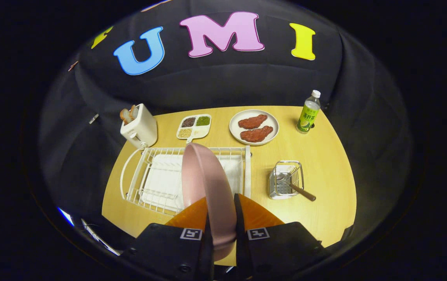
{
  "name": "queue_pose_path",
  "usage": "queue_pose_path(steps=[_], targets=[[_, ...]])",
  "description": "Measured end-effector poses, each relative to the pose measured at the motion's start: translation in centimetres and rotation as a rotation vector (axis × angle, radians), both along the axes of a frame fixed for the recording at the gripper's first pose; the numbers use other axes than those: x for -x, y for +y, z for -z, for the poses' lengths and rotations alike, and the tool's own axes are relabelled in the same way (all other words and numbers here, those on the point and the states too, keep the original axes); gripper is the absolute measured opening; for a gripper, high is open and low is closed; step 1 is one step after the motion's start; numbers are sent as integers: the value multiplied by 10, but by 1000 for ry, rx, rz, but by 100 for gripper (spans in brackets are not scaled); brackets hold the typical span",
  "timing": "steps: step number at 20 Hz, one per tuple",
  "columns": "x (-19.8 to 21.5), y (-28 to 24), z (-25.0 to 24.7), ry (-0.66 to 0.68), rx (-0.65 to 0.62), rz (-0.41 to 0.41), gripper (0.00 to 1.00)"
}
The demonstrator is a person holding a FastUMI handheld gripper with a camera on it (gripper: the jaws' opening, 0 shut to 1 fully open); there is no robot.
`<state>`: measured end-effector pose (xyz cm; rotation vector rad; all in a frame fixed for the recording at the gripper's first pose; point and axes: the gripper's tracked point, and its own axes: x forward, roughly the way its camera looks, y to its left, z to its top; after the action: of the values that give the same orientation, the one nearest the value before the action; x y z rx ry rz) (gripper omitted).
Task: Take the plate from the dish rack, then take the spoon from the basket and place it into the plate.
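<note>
Above the yellow table point(325, 164), a pink plate point(203, 175) stands on edge, clamped between the gripper point(221, 218) fingers.

Largest to smallest: the table carries a white wire dish rack point(149, 183) just behind the held plate, a white toaster point(139, 127) with bread near the rack's far corner, a round dish of two reddish patties point(254, 127), a four-part seasoning tray point(194, 127), and a small wire basket point(285, 179) to the right holding the spoon point(299, 190), its handle leaning out; a bottle point(308, 112) stands at the far edge.
</note>
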<state>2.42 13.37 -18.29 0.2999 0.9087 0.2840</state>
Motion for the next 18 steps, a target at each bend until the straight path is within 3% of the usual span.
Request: queue_pose_path(steps=[5,10,18], targets=[[84,12,30,133,-146,-13,27],[142,15,89,237,-147,-9,27],[143,47,136,307,-225,-15,27]])
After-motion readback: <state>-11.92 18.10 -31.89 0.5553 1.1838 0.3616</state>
